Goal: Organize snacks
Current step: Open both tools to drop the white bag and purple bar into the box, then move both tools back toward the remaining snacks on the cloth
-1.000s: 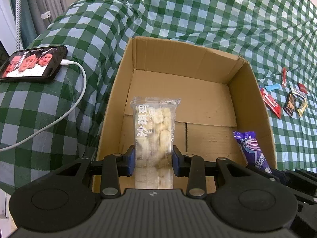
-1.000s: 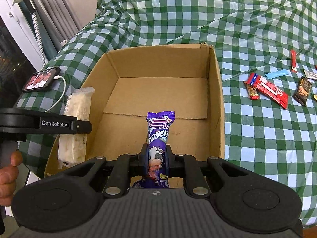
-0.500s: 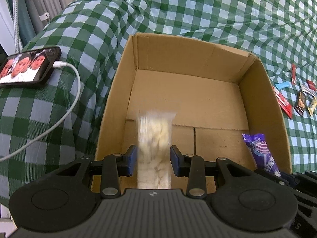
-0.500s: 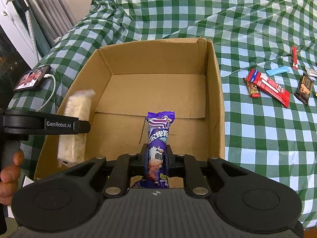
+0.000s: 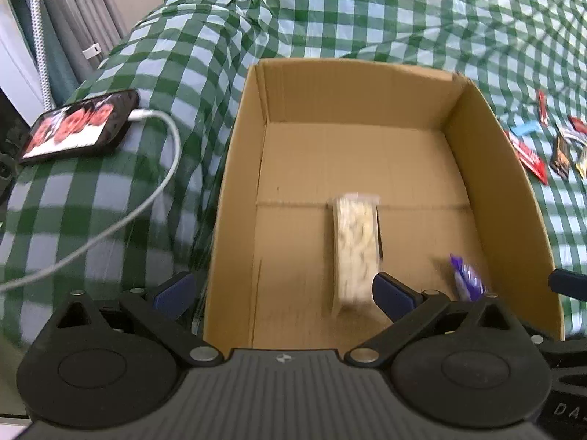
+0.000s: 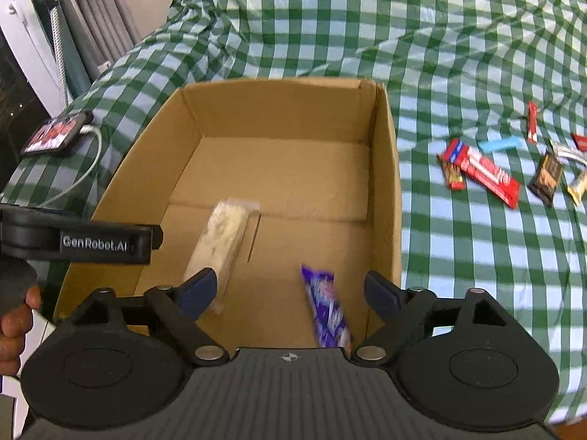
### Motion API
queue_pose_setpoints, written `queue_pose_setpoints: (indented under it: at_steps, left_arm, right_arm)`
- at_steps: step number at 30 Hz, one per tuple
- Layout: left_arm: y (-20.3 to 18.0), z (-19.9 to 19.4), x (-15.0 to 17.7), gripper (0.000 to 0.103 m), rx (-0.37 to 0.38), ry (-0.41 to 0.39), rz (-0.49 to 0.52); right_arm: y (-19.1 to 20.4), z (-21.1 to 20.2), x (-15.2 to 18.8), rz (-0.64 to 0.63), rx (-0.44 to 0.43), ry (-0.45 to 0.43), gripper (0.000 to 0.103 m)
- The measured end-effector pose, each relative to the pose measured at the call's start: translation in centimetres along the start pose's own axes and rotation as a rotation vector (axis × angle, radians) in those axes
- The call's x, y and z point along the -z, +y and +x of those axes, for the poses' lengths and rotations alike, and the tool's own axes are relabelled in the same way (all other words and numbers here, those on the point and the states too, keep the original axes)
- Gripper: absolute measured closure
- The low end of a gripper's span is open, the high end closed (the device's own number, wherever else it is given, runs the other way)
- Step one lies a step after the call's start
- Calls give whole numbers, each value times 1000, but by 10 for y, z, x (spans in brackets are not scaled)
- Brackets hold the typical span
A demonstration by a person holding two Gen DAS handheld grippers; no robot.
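Observation:
An open cardboard box sits on the green checked cloth. My left gripper hangs over its near edge with jaws opening wide; the clear pack of pale puffed snacks is blurred, free of the pads, dropping inside the box. My right gripper is also opening; the purple milk-candy packet is loose between its fingers, blurred, falling toward the box floor. Neither pad presses on anything.
Several snack bars lie on the cloth right of the box, among them a long red bar and a dark brown bar. A phone with a white cable lies left of the box. A hand holds the left gripper's handle.
Both grippers went from shut to wide open. The clear snack pack and the purple packet left the pads and are dropping into the box. The left gripper shifted left.

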State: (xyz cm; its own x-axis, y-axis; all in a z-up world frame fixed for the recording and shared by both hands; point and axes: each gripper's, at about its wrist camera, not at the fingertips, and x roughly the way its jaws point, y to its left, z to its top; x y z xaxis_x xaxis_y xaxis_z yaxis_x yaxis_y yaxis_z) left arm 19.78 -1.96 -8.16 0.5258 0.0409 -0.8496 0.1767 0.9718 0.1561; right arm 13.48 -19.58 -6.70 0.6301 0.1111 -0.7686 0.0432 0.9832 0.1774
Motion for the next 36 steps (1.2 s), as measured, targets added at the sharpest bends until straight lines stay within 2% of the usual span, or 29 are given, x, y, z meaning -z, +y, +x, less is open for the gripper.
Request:
queue_pose_setpoints:
  at_steps: [6, 18, 31, 36]
  left_arm:
    - [5, -26, 25, 0, 1, -2, -13]
    - [-2, -88, 63, 0, 23, -59, -4]
    - [-7, -142, 82, 0, 19, -112, 28]
    - [-3, -168, 80, 0, 42, -149, 20]
  right_arm:
    - [12, -27, 25, -29, 6, 7, 8]
    - [27, -92, 58, -29, 14, -108, 6]
    - [25, -147, 84, 12, 43, -228, 5]
    - [22, -165, 88, 17, 56, -269, 5]
